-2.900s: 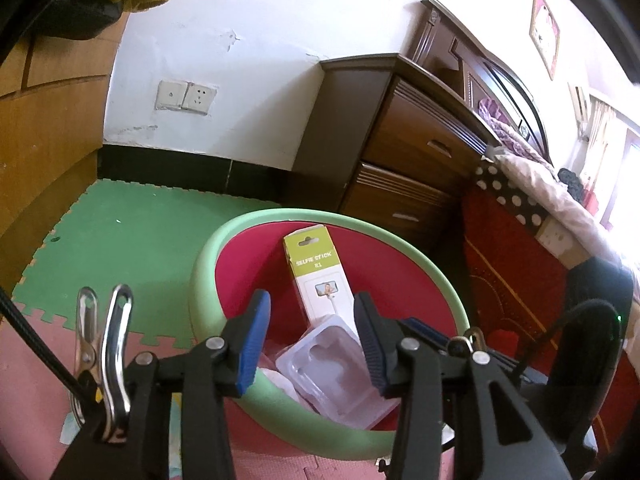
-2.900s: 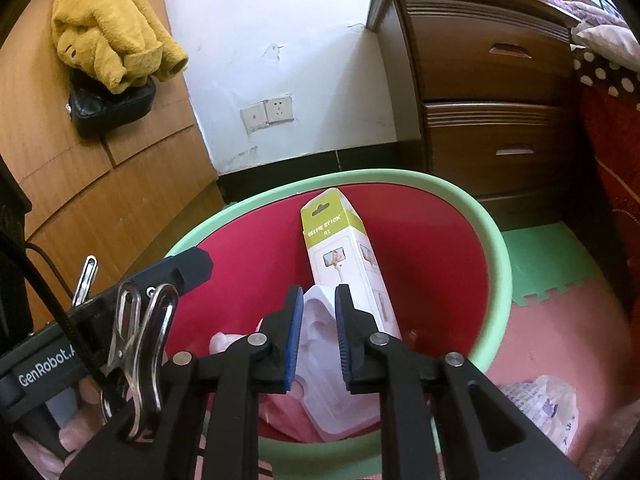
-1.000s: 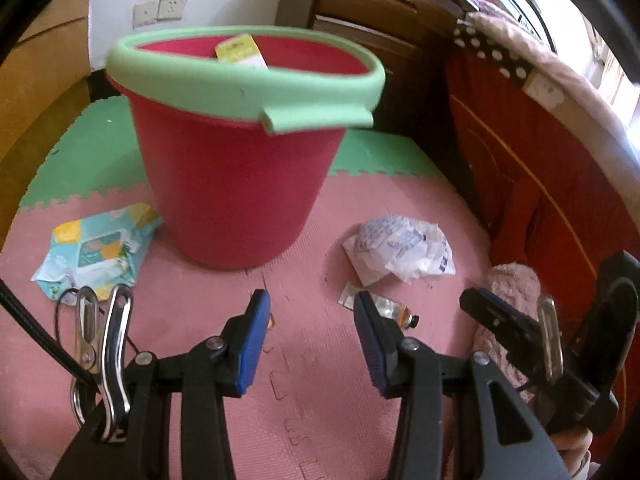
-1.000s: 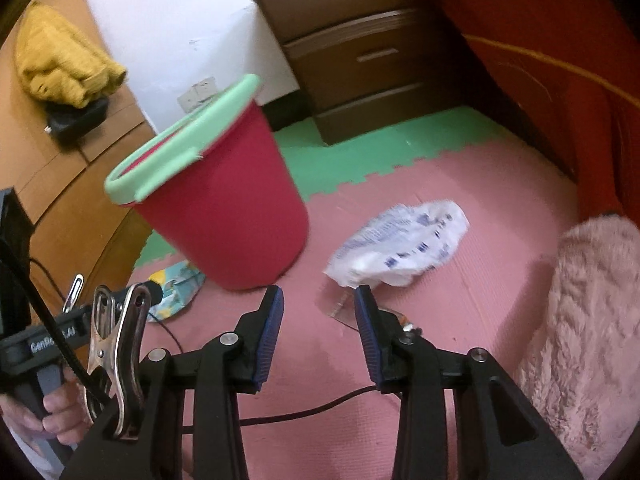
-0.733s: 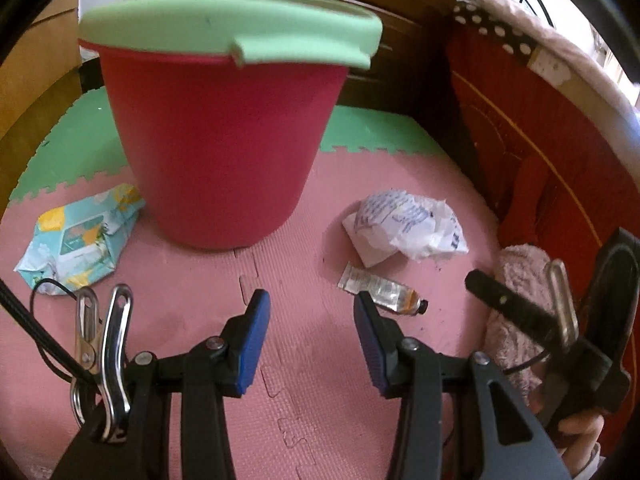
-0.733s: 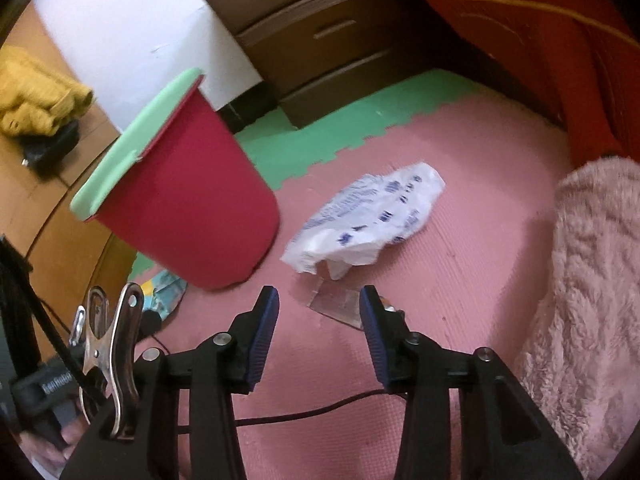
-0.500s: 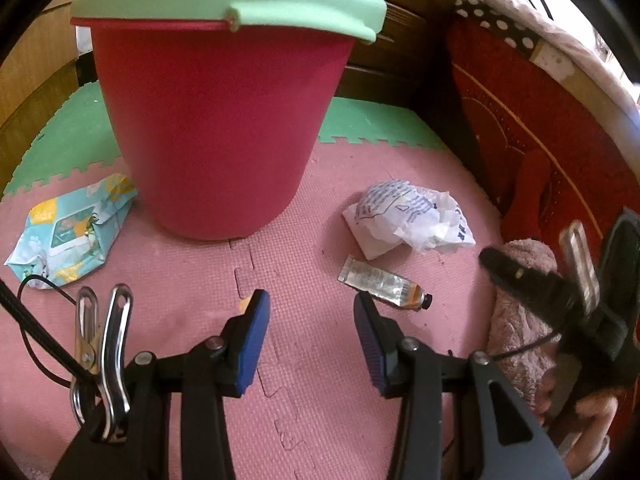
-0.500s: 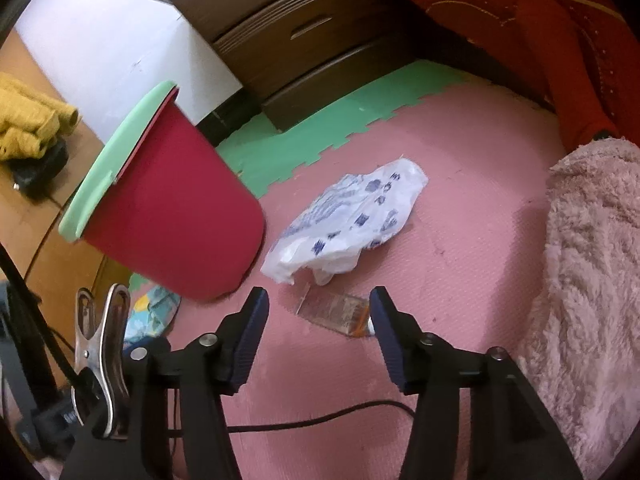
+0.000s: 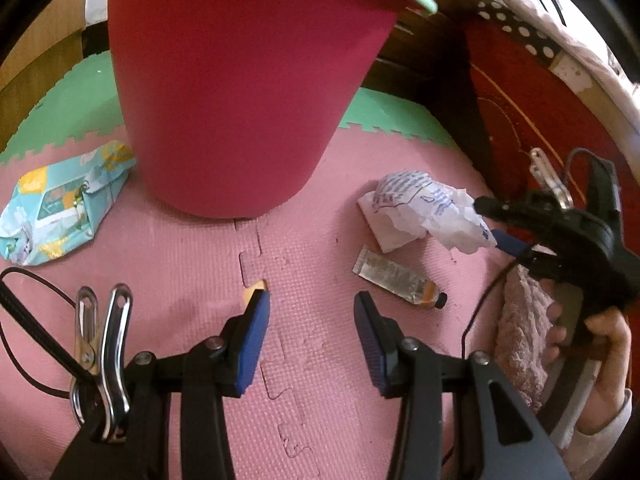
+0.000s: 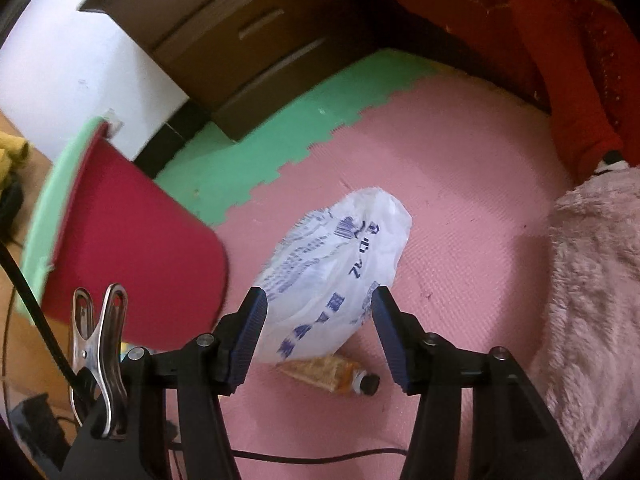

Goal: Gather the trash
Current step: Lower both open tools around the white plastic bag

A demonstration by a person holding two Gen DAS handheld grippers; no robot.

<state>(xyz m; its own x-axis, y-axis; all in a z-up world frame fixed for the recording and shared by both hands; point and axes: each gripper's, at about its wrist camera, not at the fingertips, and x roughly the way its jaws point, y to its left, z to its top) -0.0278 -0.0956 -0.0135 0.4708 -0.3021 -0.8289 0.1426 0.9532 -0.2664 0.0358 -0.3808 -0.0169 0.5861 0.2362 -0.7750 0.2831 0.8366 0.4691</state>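
Note:
A crumpled white plastic bag (image 9: 416, 208) (image 10: 340, 264) with blue print lies on the pink foam mat, right of the red bin (image 9: 240, 80) (image 10: 132, 248) with its green rim. A small squeezed tube (image 9: 396, 278) (image 10: 328, 368) lies just in front of the bag. My right gripper (image 10: 318, 300) (image 9: 494, 224) is open and low over the bag, one finger on each side of its near end; the pads do not press it. My left gripper (image 9: 310, 304) is open over bare mat, left of the tube, with nothing between its fingers.
A light-blue wet-wipes pack (image 9: 60, 204) lies left of the bin. A fluffy pink cloth (image 10: 592, 280) (image 9: 520, 332) lies at the right by the red bed cover (image 10: 520, 40). A dark dresser (image 10: 248, 40) stands behind on green mat (image 10: 260, 152). A black cable (image 10: 300, 456) crosses the floor.
Both grippers have come away from the bin's top and sunk toward the floor. The right one spread its jaws wider and moved in over the white bag.

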